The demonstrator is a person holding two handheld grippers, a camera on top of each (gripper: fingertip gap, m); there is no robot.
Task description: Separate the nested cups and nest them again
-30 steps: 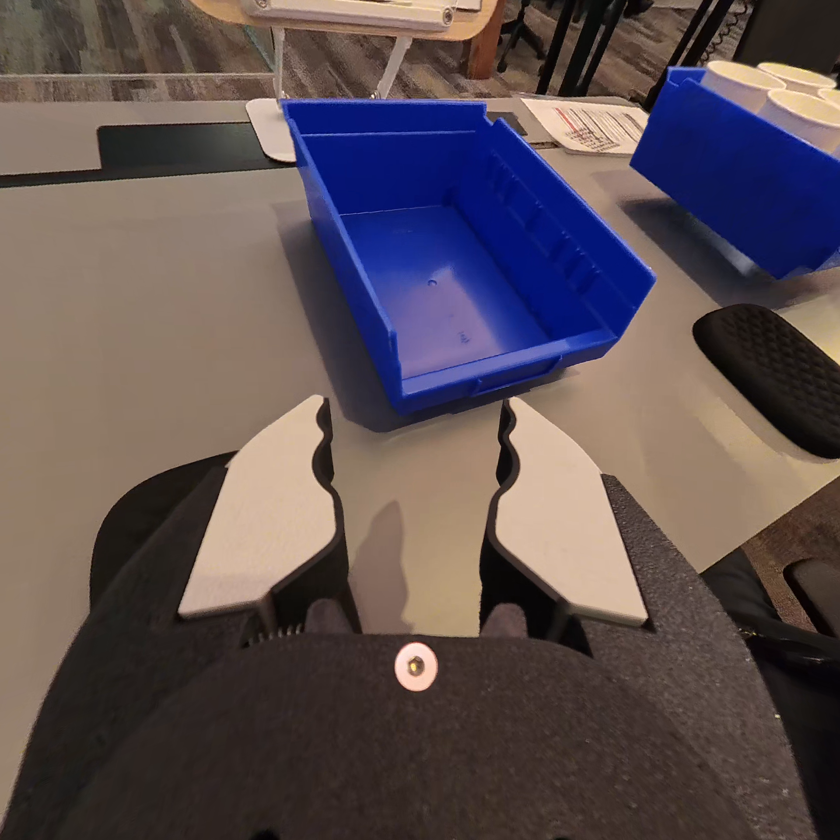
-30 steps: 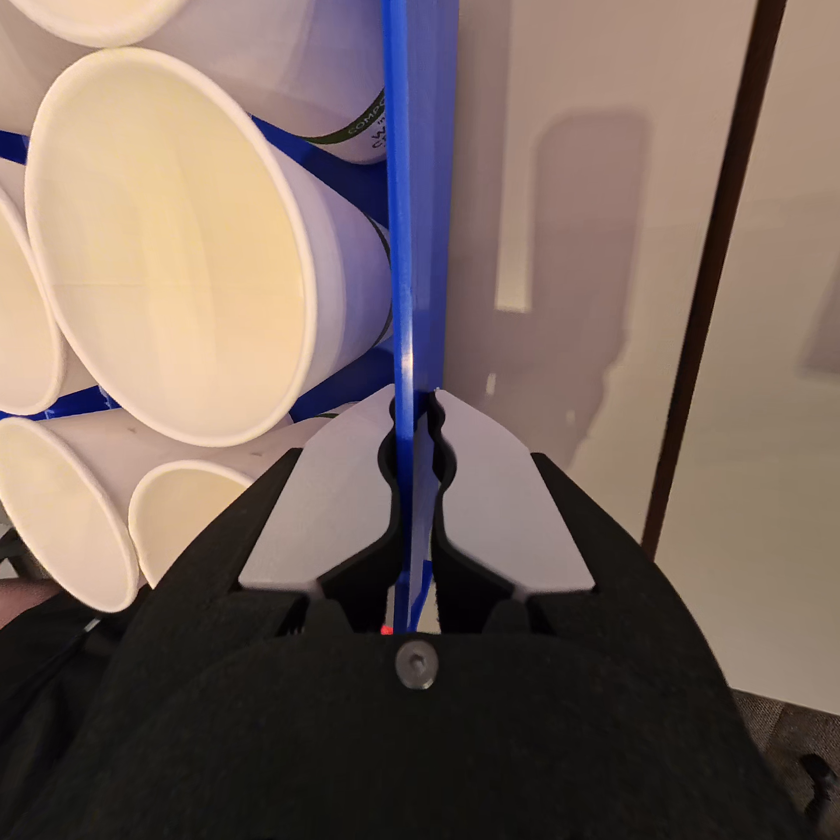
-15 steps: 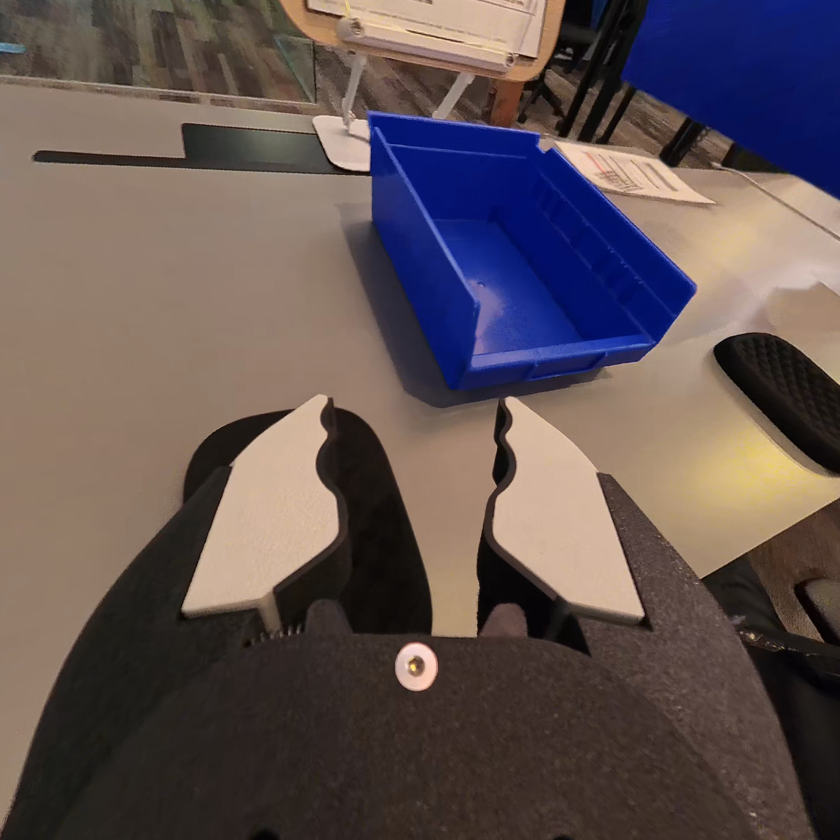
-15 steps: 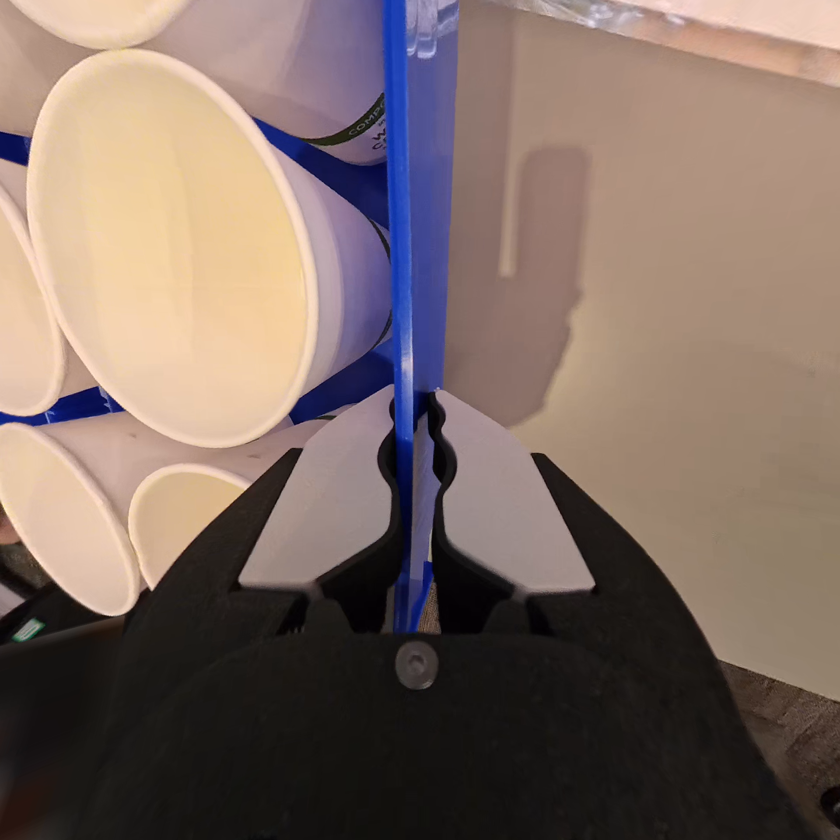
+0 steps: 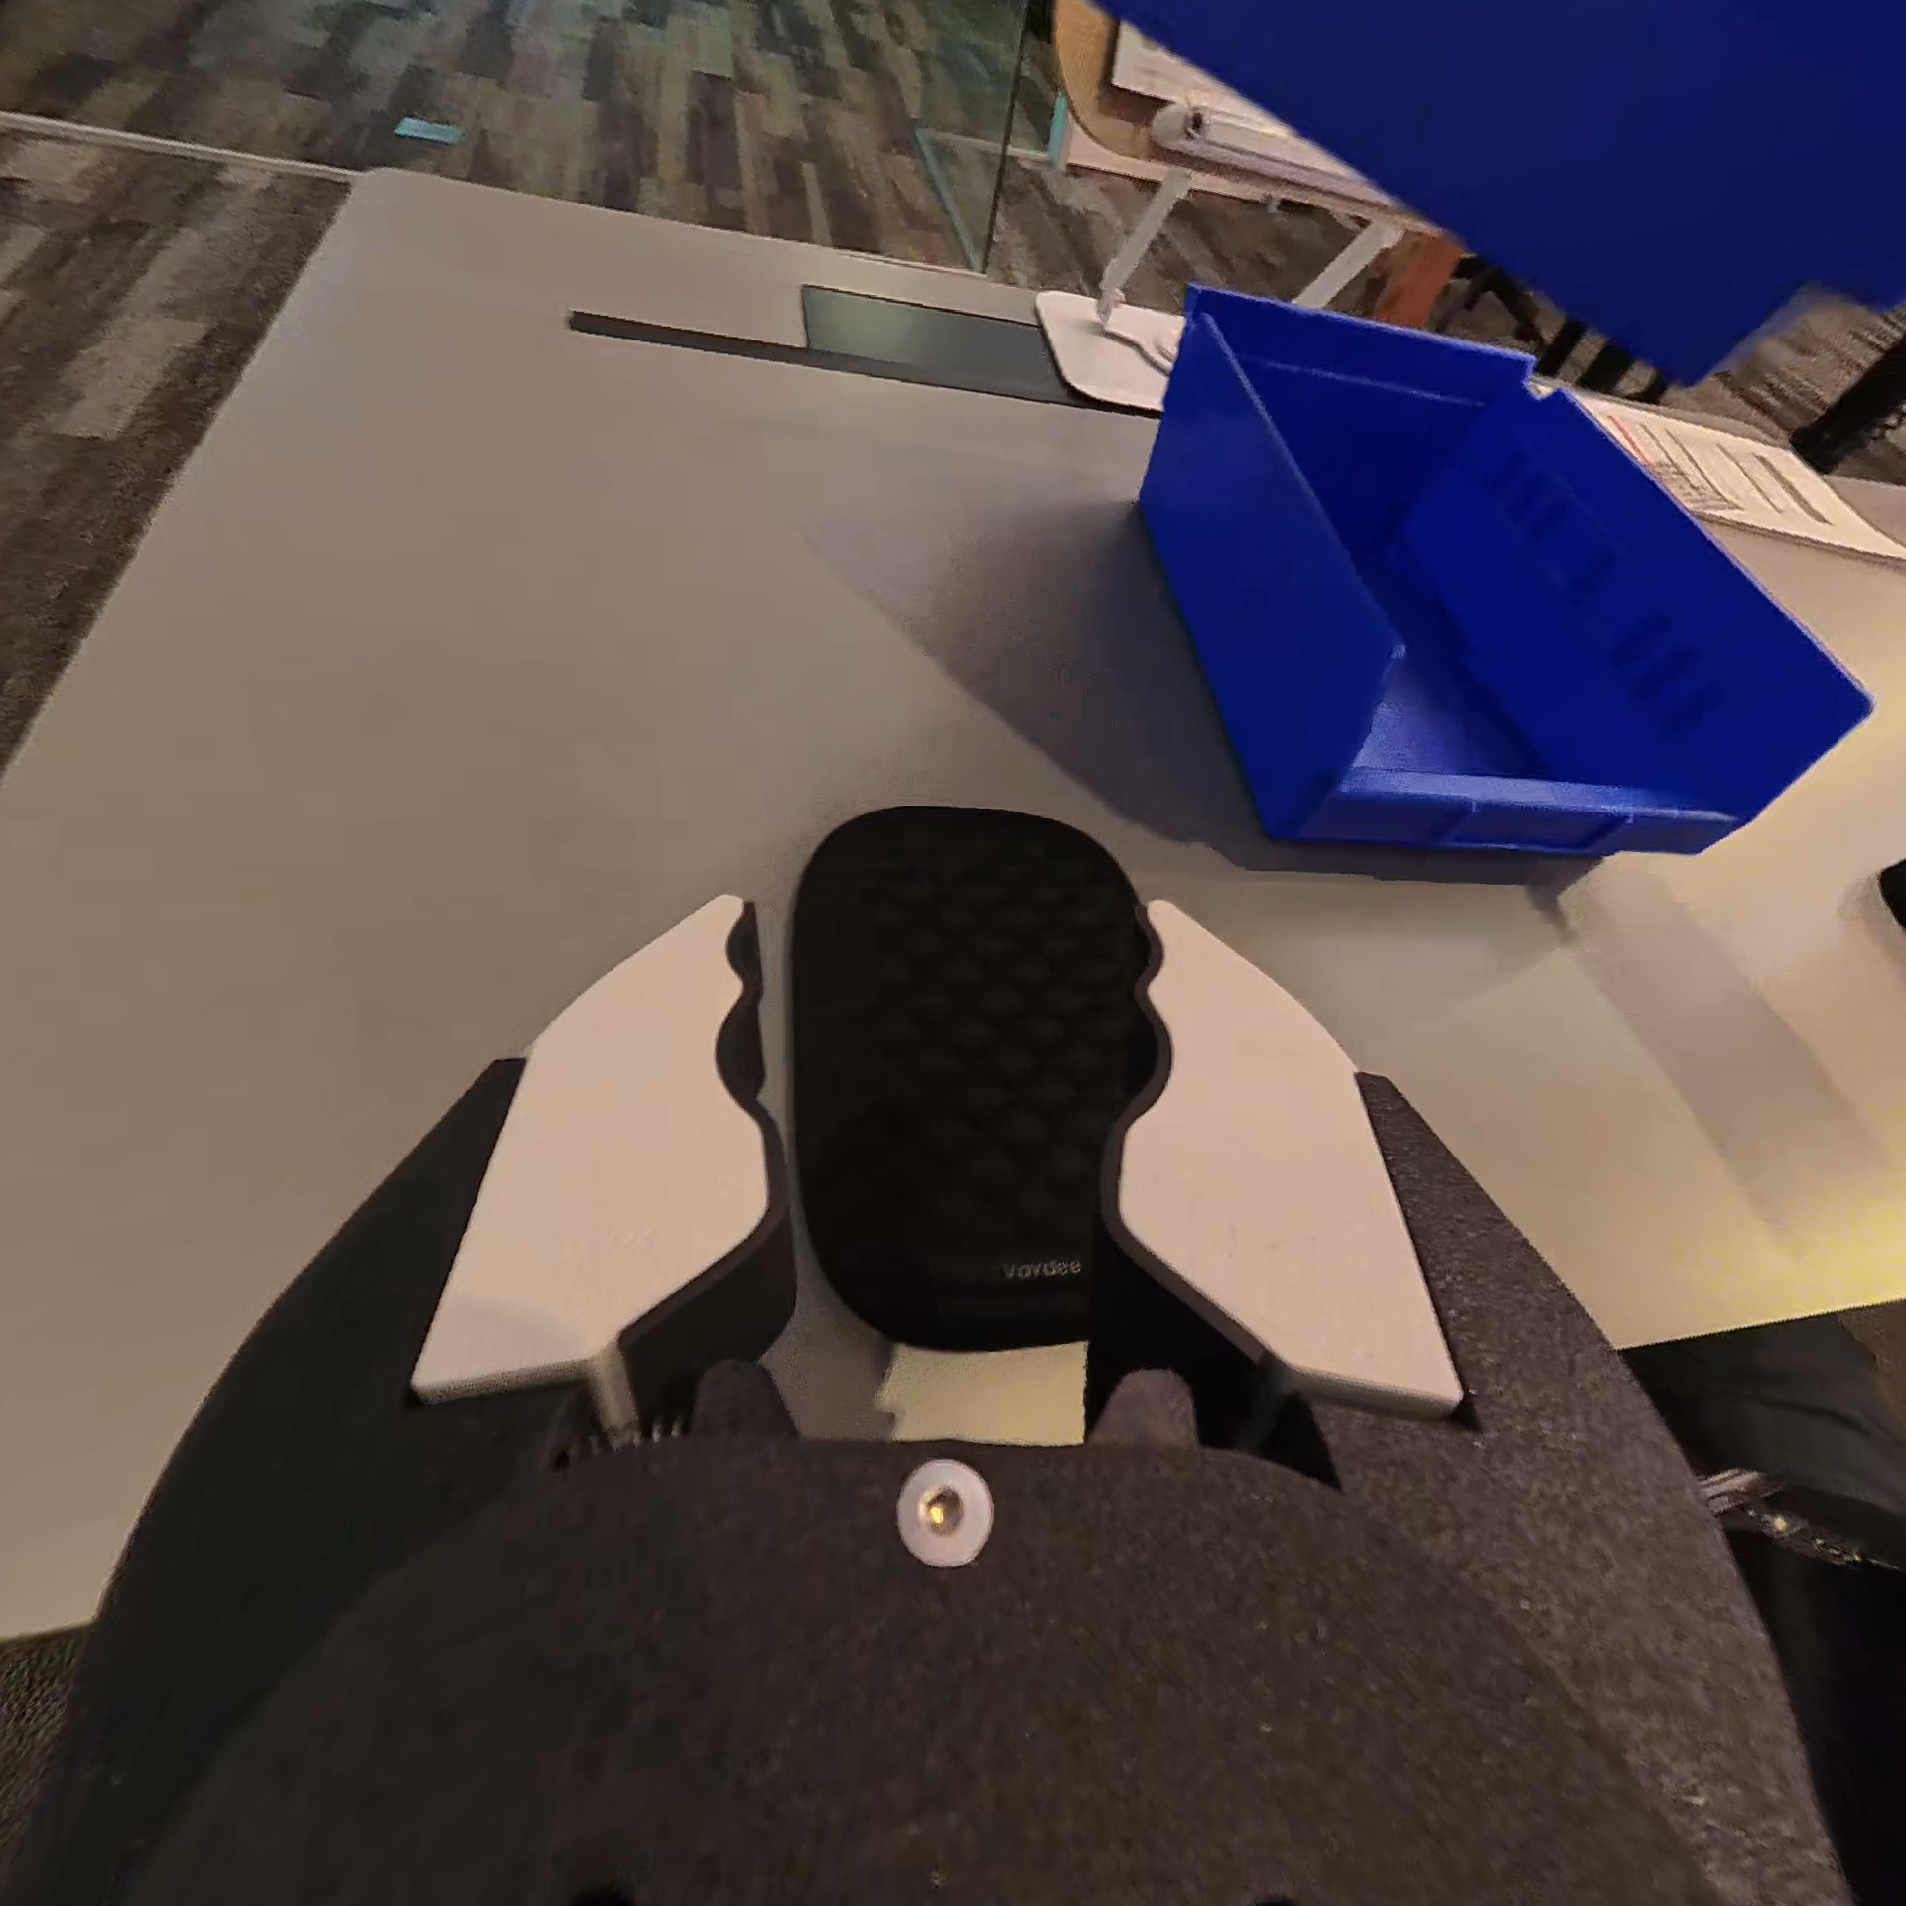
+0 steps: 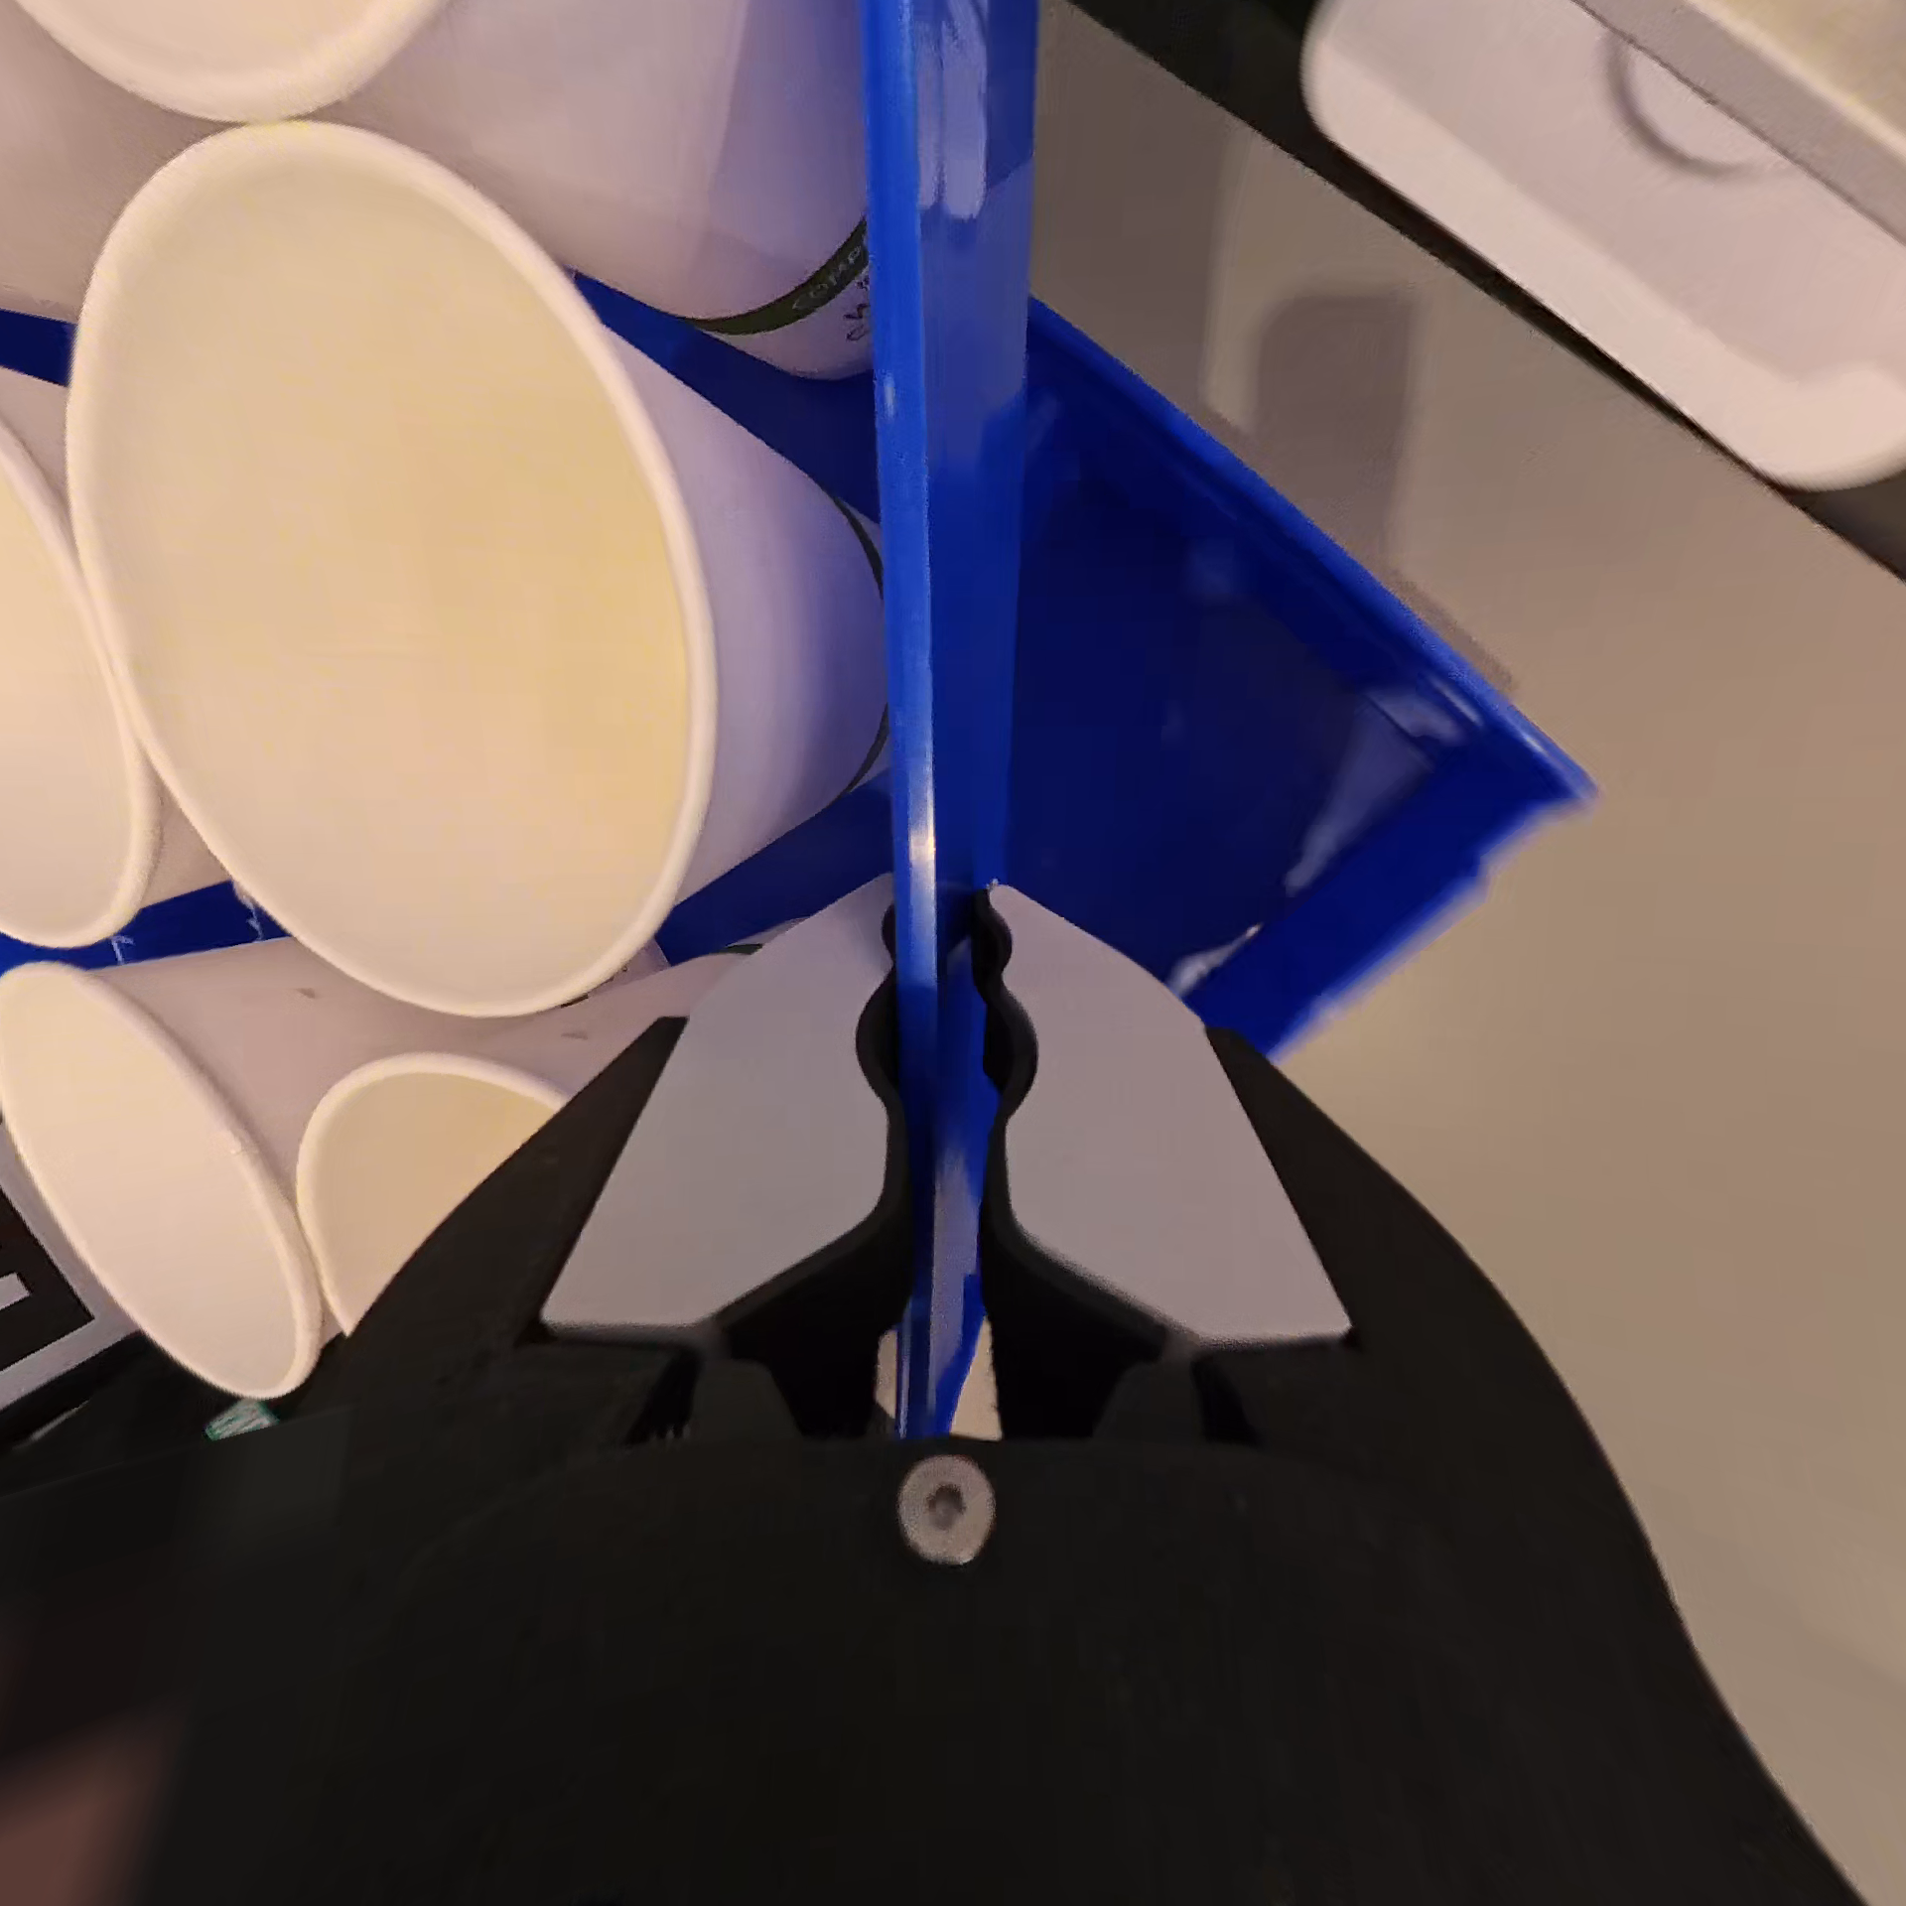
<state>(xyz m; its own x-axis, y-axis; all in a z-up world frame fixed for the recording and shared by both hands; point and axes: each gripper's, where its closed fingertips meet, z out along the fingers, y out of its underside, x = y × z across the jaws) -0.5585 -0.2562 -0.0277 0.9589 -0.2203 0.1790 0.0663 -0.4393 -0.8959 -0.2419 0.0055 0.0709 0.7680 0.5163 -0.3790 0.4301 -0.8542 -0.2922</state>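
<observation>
My left gripper hangs over the grey table, jaws wide apart and holding nothing, a black pad showing between them. To its right sits an empty bin. My right gripper is clamped on the wall of a lifted cup bin; white cups lie piled inside it, left of the jaws.

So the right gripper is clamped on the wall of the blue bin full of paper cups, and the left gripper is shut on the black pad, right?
Not quite. The right gripper is clamped on the wall of the blue bin holding the paper cups, but the left gripper is open and holds nothing. The left wrist view shows the black pad lying on the table between its spread fingers.
</observation>
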